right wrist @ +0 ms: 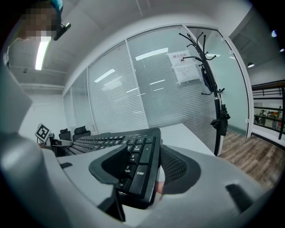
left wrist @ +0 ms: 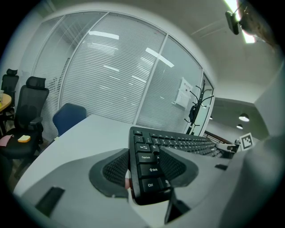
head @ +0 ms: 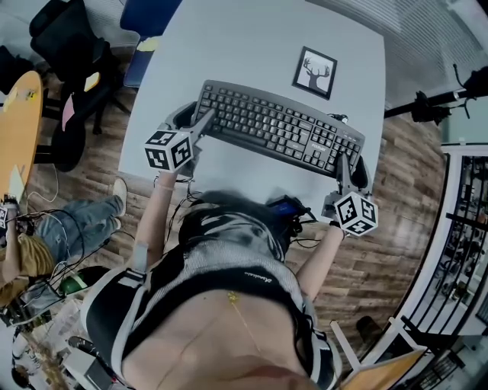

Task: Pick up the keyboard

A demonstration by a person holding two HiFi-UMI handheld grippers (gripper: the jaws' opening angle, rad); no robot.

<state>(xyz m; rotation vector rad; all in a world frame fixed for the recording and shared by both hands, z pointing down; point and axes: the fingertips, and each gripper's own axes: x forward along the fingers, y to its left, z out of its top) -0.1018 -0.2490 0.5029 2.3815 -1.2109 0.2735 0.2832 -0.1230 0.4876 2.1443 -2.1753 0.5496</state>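
Note:
A black keyboard (head: 278,126) lies across the near part of the white table (head: 252,38). My left gripper (head: 200,122) is shut on its left end, with the Ctrl and Shift keys squeezed between the ribbed pads (left wrist: 113,169) in the left gripper view. My right gripper (head: 347,164) is shut on the right end, where the number-pad keys of the keyboard (right wrist: 133,167) sit between its pads (right wrist: 176,167). From these views I cannot say whether the keyboard rests on the table or hangs just above it.
A framed deer picture (head: 315,72) lies on the table behind the keyboard. A blue chair (head: 149,15) and a black office chair (head: 69,46) stand at the far left, beside a round wooden table (head: 19,122). A coat stand (right wrist: 213,67) rises by the glass wall.

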